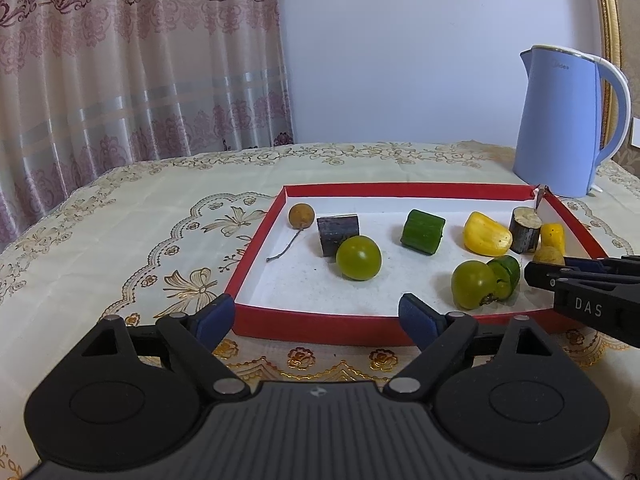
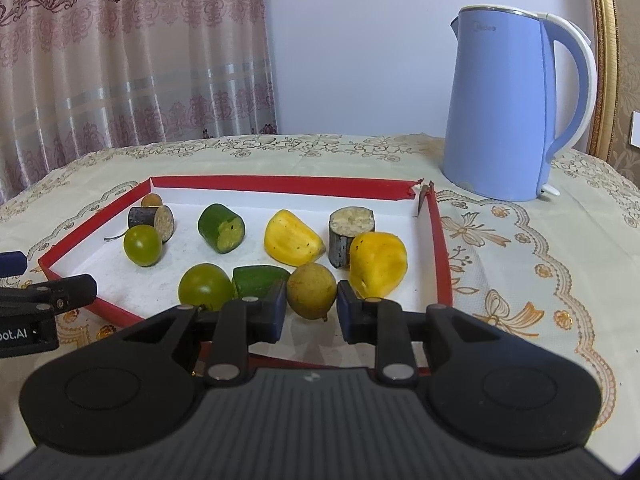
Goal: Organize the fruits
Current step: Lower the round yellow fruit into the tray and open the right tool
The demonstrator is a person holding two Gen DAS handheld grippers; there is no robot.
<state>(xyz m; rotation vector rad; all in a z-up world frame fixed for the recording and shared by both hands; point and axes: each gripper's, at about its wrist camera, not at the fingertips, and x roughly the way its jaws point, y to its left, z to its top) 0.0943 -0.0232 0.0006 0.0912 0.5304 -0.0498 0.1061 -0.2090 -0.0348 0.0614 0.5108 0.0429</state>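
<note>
A red-rimmed white tray holds the fruit pieces. Two green tomatoes, two cucumber pieces, two yellow pieces, two dark cane chunks and two brown longans lie inside. My left gripper is open at the tray's near rim, holding nothing. My right gripper is partly closed, its blue pads either side of the near longan, with small gaps. It also shows in the left wrist view.
A blue electric kettle stands behind the tray's far right corner. A floral cream tablecloth covers the table. A curtain hangs behind on the left. The tray's far right corner is torn.
</note>
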